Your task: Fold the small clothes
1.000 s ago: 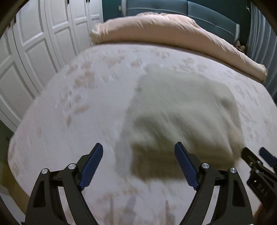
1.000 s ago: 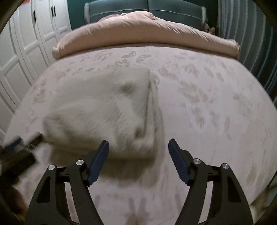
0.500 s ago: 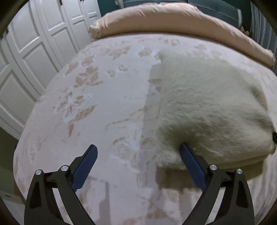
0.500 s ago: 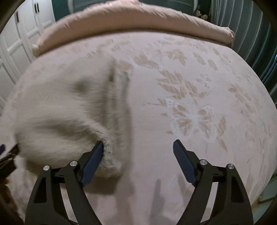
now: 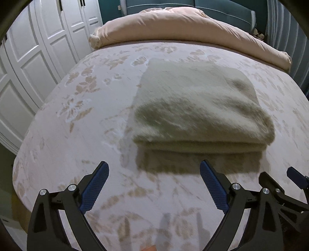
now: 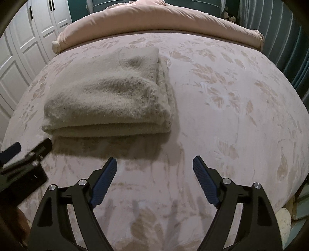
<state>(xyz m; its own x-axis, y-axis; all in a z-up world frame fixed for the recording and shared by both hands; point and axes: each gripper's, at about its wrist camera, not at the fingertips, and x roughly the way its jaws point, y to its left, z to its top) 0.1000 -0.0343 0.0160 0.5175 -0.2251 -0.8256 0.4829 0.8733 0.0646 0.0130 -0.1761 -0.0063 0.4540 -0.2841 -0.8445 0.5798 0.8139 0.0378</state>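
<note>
While both grippers hang over the near part of the bed, the fuzzy cream garment (image 5: 199,108) lies folded into a thick rectangular stack on the bedspread (image 5: 81,123), a pale pink cover with a tan leaf and butterfly pattern. The left gripper (image 5: 153,185) has its blue-padded fingers spread wide with nothing between them; only bare bedspread shows in the gap, and the near folded edge of the garment sits just beyond the fingertips, apart from them. The right gripper (image 6: 154,178) likewise has its jaws parted and empty, with the garment lying ahead and to the left of its fingers (image 6: 104,181), not touching them. In the right wrist view the stack shows several layers along its near edge and its right side, and a shadow falls on the bedspread in front of it. In each view the other gripper pokes in at the edge of the frame, beside the near corner of the stack; whether it touches the fabric cannot be told. At the far end of the bed a peach-coloured duvet (image 5: 189,27) lies rolled up across the width, with a dark teal headboard (image 5: 222,8) behind it. White panelled wardrobe doors (image 5: 38,50) stand along the left, and the left wrist view is somewhat blurred.
</note>
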